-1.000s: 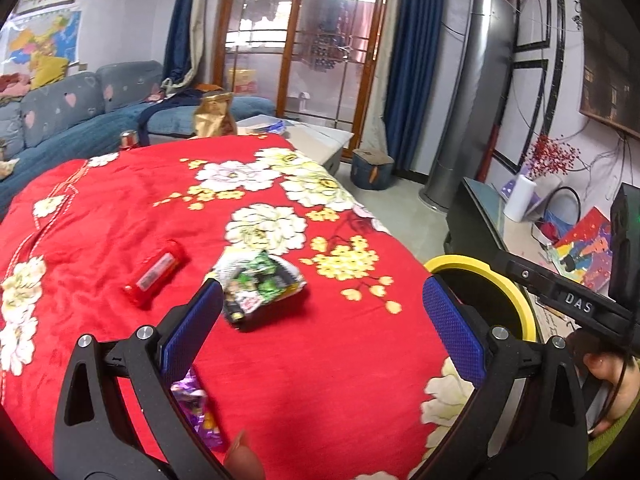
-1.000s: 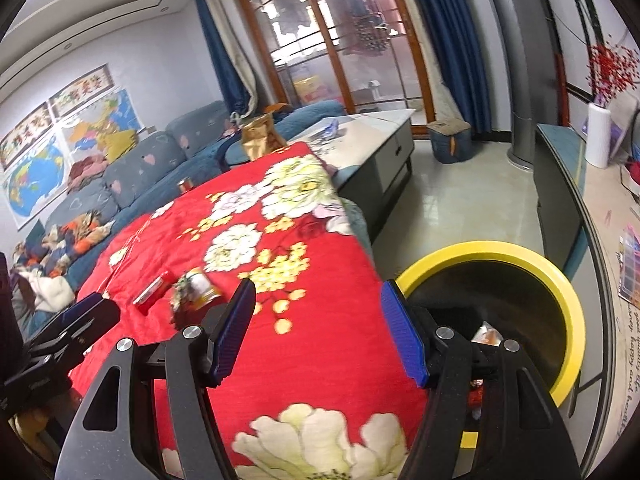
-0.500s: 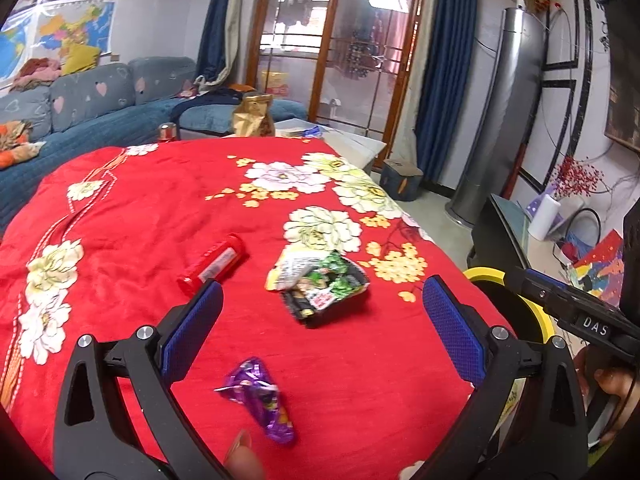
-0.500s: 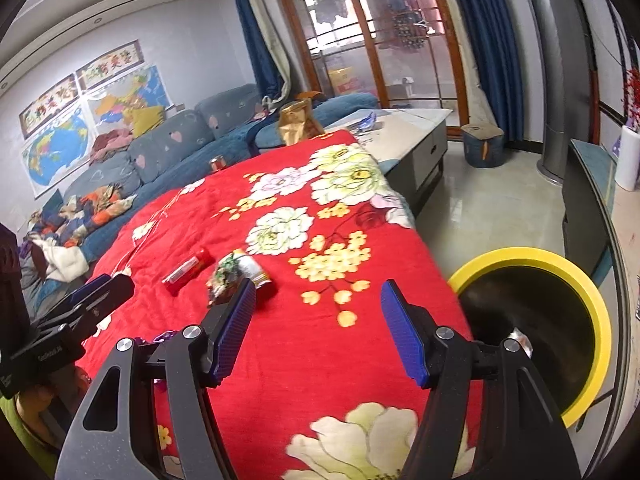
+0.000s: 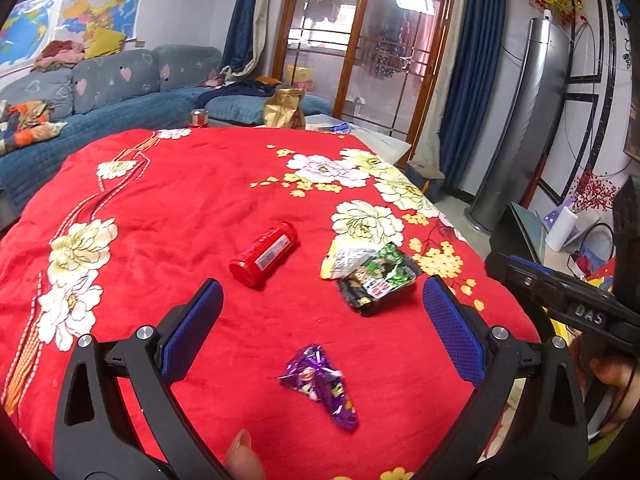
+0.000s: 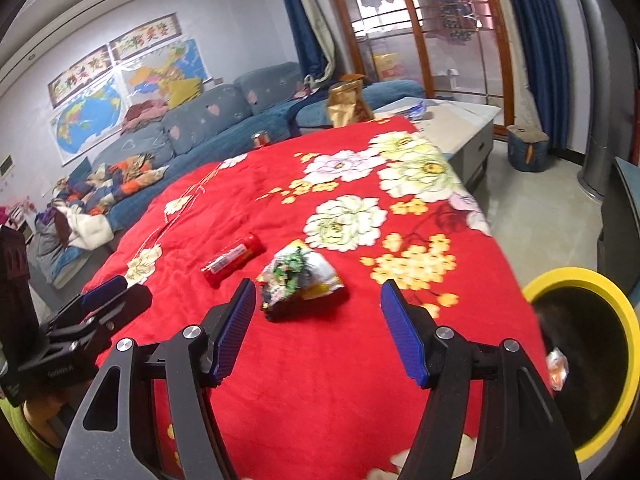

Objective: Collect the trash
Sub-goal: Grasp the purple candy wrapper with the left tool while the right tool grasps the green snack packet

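On the red floral cloth [image 5: 200,200] lie a purple candy wrapper [image 5: 320,384], a red tube [image 5: 264,254] and a crumpled green-and-black snack packet [image 5: 372,272]. My left gripper [image 5: 320,328] is open and empty, just above the purple wrapper. My right gripper [image 6: 318,330] is open and empty, hovering just short of the snack packet [image 6: 298,276]; the red tube [image 6: 234,258] lies to its left. A yellow-rimmed black bin [image 6: 592,356] stands at the right, with a wrapper [image 6: 557,368] inside.
A gold bag [image 5: 285,108] and a small can [image 5: 199,117] stand at the cloth's far edge. A blue sofa [image 5: 100,96] runs behind. A low white table [image 6: 460,120] is at the far right. The other gripper [image 6: 76,320] shows at the left of the right wrist view.
Both grippers have swung left, away from the bin and over the cloth. The purple wrapper has come fully between my left fingers. The bin has left the left wrist view.
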`<state>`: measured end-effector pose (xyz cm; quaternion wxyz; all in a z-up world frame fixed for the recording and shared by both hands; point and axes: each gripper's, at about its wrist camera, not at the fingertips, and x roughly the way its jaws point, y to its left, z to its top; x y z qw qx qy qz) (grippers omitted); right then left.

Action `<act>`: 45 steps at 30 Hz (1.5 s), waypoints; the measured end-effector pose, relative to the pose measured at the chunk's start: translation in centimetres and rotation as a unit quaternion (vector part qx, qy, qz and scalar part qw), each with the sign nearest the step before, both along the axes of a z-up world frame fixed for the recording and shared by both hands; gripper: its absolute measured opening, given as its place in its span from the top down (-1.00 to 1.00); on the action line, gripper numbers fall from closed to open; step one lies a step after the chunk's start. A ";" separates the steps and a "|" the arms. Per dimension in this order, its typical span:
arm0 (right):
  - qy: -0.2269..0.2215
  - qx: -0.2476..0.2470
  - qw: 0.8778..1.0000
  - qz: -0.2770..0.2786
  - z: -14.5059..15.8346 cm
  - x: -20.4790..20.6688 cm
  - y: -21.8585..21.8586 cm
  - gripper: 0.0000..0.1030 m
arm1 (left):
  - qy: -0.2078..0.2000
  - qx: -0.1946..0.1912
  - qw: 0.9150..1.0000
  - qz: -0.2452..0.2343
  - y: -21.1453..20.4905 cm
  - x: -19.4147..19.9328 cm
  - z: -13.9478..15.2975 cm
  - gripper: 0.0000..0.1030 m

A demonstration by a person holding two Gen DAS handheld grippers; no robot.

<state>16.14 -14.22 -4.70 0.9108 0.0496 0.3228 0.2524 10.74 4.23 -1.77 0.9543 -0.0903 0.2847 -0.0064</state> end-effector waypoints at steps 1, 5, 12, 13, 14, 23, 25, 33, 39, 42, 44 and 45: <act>0.002 0.000 1.000 0.005 -0.1 0.3 0.5 -0.21 | 0.001 0.000 1.000 0.001 0.2 -0.1 -0.1 -0.78; 0.008 -0.001 1.000 0.016 -0.4 1.1 2.0 -0.20 | 0.006 -0.003 1.000 0.004 0.9 -0.3 -0.5 -0.78; 0.020 -0.014 1.000 0.020 -1.4 2.7 4.0 -0.12 | 0.026 -0.015 1.000 0.007 2.1 -0.3 -1.7 -0.78; 0.022 -0.017 0.999 0.020 -1.6 2.9 4.1 -0.11 | 0.030 -0.020 0.999 0.005 2.2 -0.3 -1.9 -0.78; 0.026 -0.019 0.999 0.020 -1.9 3.1 4.3 -0.09 | 0.033 -0.023 0.999 0.003 2.2 -0.2 -2.1 -0.72; 0.058 -0.017 0.998 0.015 -4.0 5.0 4.9 0.20 | 0.074 -0.051 0.995 -0.042 0.9 0.1 -4.2 -0.35; 0.062 -0.017 0.998 0.015 -4.2 5.3 5.1 0.25 | 0.084 -0.049 0.994 -0.052 0.3 0.0 -4.8 -0.33; 0.068 -0.013 0.997 0.025 -4.7 5.3 5.5 0.79 | 0.122 -0.034 0.990 -0.055 -0.3 0.2 -6.9 -0.09; 0.057 -0.004 0.998 0.034 -4.0 4.0 5.2 0.86 | 0.137 -0.035 0.988 -0.055 -0.3 0.4 -7.7 0.29; 0.051 -0.002 0.998 0.035 -3.6 3.4 4.8 0.86 | 0.132 -0.037 0.989 -0.058 -0.2 0.2 -7.5 0.48; 0.048 0.000 0.998 0.034 -3.3 2.8 4.4 0.86 | 0.129 -0.038 0.989 -0.062 -0.2 0.2 -7.2 0.54; 0.046 0.002 0.998 0.033 -3.1 2.4 4.0 0.87 | 0.127 -0.038 0.989 -0.063 -0.2 0.2 -7.0 0.56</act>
